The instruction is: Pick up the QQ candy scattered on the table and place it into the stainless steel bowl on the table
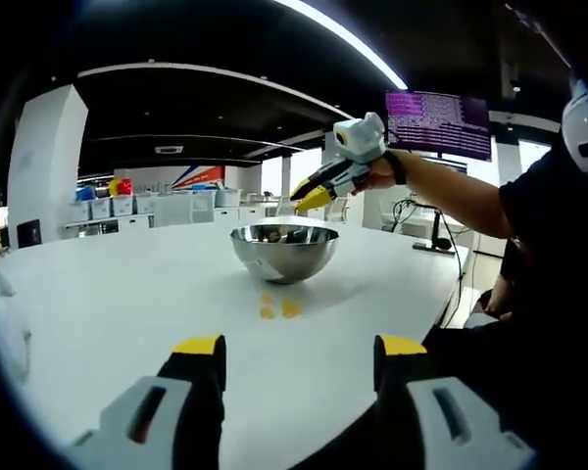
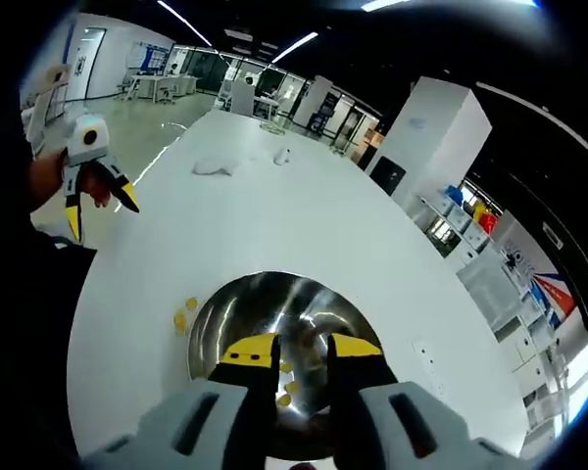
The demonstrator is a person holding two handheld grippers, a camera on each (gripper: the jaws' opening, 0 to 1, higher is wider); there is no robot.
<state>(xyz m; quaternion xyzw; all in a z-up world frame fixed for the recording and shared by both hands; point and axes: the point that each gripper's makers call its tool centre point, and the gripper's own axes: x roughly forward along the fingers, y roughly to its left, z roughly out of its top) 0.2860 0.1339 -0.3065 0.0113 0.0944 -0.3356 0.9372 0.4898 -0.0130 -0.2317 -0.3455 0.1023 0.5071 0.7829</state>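
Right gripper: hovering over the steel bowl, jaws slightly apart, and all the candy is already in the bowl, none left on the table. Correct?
Not quite. The right gripper is over the steel bowl with jaws slightly apart, and some candy lies inside, but a few yellow candies remain on the table beside the bowl. The left gripper view shows them clearly.

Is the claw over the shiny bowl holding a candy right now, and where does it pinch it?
No. The right gripper hangs open over the steel bowl with nothing between its tips. The left gripper is open and empty too. Yellow candies lie on the table beside the bowl.
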